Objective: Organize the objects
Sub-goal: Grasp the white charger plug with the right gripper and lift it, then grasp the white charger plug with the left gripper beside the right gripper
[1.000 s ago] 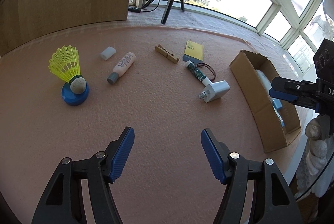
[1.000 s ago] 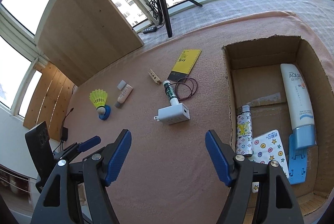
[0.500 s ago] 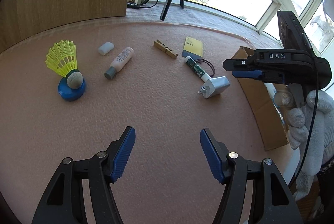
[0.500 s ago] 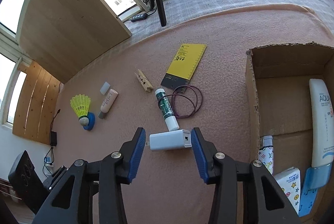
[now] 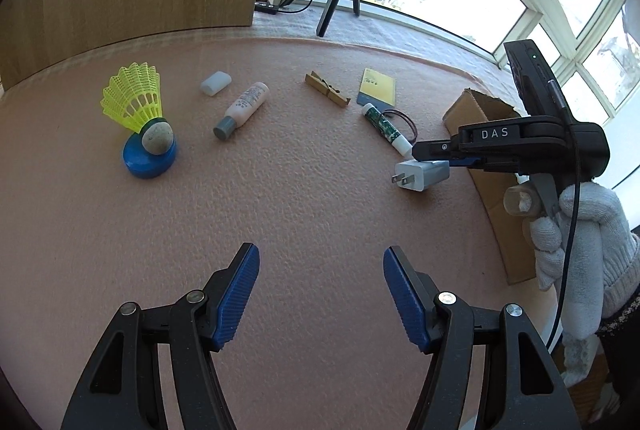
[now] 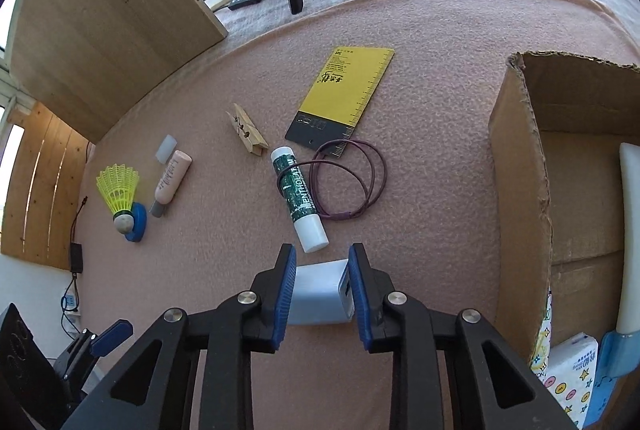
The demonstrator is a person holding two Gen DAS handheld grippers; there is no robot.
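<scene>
Right gripper: you pinch the white plug adapter across its short sides, ready to lift | Left gripper: spread, holding nothing, hovers over bare mat | Adapter lies on mat beside lip-balm tube | Cardboard box just right: likely destination | Hair band loops the tube; judge snag unlikely.

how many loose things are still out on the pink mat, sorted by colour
yellow: 2, shuttlecock, ruler card
white: 2, charger, cap
green: 1, balm stick
pink: 1, bottle
wood: 1, clothespin
purple: 1, hair tie
blue: 1, lid
total: 9
</scene>
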